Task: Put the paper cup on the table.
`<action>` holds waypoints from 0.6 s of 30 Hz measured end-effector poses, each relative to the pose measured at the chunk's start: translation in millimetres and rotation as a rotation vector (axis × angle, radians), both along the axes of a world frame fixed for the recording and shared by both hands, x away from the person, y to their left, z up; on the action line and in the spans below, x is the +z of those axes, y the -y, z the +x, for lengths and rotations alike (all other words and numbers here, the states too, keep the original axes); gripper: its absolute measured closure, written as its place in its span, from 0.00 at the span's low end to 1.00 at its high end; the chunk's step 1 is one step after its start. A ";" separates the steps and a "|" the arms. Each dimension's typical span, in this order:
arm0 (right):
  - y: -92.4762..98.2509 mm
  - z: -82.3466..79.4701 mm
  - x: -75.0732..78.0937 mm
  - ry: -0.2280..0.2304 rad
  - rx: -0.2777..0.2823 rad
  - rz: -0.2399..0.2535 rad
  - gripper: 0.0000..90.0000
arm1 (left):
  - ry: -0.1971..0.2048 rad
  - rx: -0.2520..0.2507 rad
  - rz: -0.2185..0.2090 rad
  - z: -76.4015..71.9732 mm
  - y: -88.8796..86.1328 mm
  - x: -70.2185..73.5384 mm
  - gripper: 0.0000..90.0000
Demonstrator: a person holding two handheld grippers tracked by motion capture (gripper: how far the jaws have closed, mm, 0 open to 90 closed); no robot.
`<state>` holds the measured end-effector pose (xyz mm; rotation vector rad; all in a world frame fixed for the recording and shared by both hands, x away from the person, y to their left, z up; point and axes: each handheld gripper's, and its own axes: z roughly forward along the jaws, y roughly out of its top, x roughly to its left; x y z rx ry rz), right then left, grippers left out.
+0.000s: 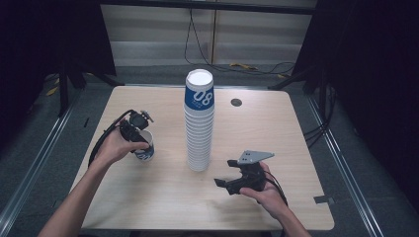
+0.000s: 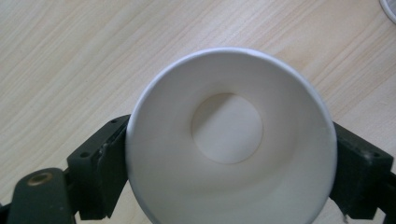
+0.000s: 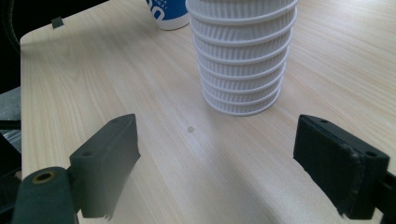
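Holding steady: I am keeping the right gripper (image 1: 236,174) low near the front of the tabletop (image 1: 148,197), its jaws spread wide with nothing between them.
Right jaws aim: I am looking along them at the ribbed base of the cup stack (image 3: 243,70), which is standing upright a little ahead and apart from both jaws.
Left grip: I am pressing the left gripper (image 1: 132,129) on the single cup (image 2: 231,140), one jaw on each side of its rim, and the paper wall is bowing slightly under them.
Cup position: I am judging it to be upright with its mouth up, on or just above the wood left of the stack; I cannot tell which.
Doing it well: I am thinking a light squeeze and a level hand matter most, since a harder pinch could crease the rim.
Far end: I am noting the blue-banded top cup (image 1: 199,94) high on the stack.
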<state>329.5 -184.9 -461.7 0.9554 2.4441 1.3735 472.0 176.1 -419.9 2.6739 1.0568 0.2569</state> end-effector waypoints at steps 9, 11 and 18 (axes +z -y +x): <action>-0.8 -0.1 0.9 -0.005 0.001 0.008 0.16 | -0.009 -0.021 -0.069 1.4 -7.9 -10.6 0.13; -0.9 0.1 0.9 -0.005 0.000 0.006 0.16 | -0.004 -0.004 -0.092 0.8 -9.3 -12.0 0.13; -0.7 1.3 1.0 -0.010 -0.002 0.014 0.16 | -0.019 0.009 -0.156 0.9 -18.9 -23.8 0.13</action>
